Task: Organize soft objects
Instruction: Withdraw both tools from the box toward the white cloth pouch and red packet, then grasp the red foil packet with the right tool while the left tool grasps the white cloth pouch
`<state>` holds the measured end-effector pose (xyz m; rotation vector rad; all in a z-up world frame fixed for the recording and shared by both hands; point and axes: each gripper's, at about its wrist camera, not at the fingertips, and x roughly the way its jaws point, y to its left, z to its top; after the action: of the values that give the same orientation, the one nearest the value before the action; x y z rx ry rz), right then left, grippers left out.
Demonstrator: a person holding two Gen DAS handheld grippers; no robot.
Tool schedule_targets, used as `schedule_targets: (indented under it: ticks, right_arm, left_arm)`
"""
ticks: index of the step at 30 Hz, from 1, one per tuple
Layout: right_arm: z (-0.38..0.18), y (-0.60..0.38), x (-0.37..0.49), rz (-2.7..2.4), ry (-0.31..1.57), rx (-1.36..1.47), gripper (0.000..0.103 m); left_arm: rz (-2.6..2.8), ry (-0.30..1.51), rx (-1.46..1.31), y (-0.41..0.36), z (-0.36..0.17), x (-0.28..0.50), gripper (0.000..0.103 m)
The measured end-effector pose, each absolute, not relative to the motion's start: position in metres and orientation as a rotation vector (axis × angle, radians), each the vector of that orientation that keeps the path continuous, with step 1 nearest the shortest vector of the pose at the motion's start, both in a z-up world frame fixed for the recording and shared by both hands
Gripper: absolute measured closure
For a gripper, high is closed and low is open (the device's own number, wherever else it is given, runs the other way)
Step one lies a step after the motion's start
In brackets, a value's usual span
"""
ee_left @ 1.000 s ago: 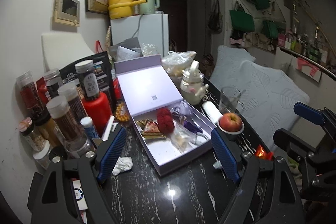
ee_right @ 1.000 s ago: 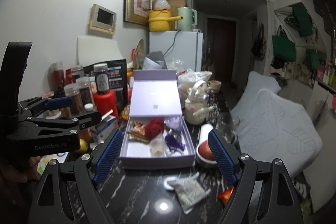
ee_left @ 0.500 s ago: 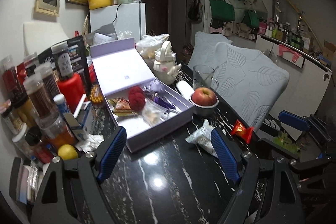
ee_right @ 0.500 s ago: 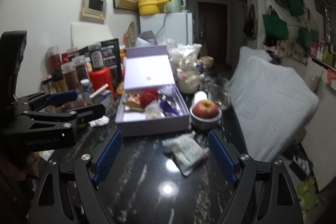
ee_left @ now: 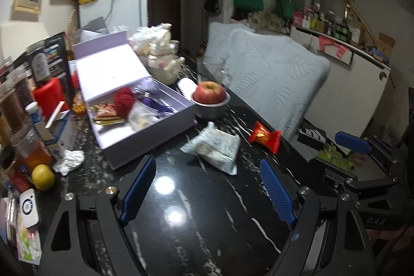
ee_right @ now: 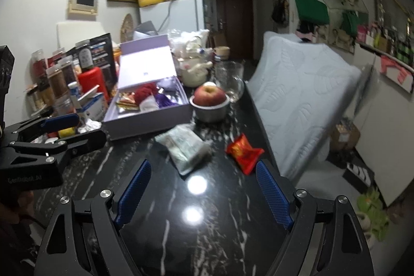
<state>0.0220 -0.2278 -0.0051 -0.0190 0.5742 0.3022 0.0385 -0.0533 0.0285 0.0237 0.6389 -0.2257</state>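
Left gripper (ee_left: 207, 188) and right gripper (ee_right: 201, 190): jaws apart, empty, above the black marble table (ee_right: 207, 237). Beyond: white packet (ee_right: 185, 145), red packet (ee_right: 244, 151) to its right. Far left: open lilac box (ee_right: 147, 107)

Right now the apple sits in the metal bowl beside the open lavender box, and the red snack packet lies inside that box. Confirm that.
Not quite. The red snack packet lies on the black table, outside the lavender box, as the right wrist view shows. The apple does sit in the metal bowl beside it.
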Motion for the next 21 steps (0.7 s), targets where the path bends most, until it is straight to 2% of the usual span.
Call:
schedule_targets:
  ticks: [21]
  right_arm:
    - [-0.058,-0.269,0.083,0.249,0.691,0.044,0.019]
  left_arm:
    - [-0.306,0.785,0.037,-0.085,-0.026,0.126,0.020]
